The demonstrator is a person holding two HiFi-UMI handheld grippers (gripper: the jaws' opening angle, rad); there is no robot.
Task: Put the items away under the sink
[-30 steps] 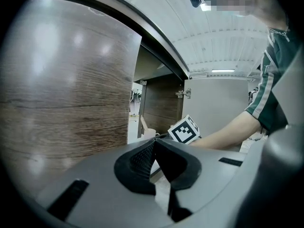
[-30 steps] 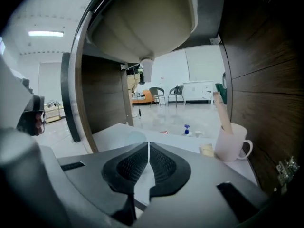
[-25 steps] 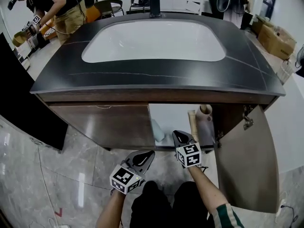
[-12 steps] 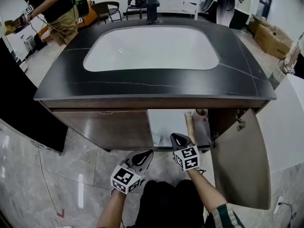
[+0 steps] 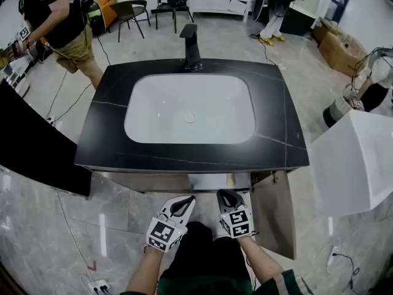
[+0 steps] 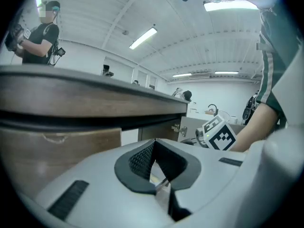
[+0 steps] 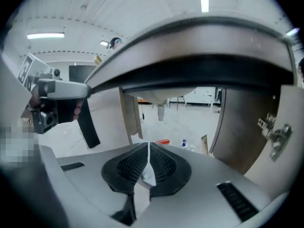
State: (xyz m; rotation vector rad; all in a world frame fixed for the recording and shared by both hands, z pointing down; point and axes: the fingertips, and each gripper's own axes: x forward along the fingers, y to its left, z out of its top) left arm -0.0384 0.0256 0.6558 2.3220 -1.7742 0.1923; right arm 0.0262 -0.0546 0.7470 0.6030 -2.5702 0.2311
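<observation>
A black counter (image 5: 104, 128) with a white basin (image 5: 190, 109) and a black tap (image 5: 190, 45) tops the cabinet. Its right door (image 5: 274, 214) hangs open and its left door (image 6: 57, 146) is closed. In the right gripper view a small blue-capped bottle (image 7: 184, 143), a red item (image 7: 162, 141) and a beige tube (image 7: 204, 144) lie inside, below the drain pipe (image 7: 161, 109). My left gripper (image 5: 186, 199) and right gripper (image 5: 222, 193) are side by side in front of the opening, both shut and empty. The left gripper (image 6: 153, 140) faces the closed door and the right gripper (image 7: 149, 145) the opening.
Another person (image 5: 58, 17) stands at the back left with grippers. A chair (image 5: 132, 8) and cardboard boxes (image 5: 347, 45) stand behind the counter. A white unit (image 5: 353, 158) is close on the right, a black panel (image 5: 31, 152) on the left. A power strip (image 5: 98, 284) lies on the floor.
Both grippers have risen in front of the cabinet, still shut. The head view has lifted, so the counter shows from above and the cabinet's inside is mostly hidden.
</observation>
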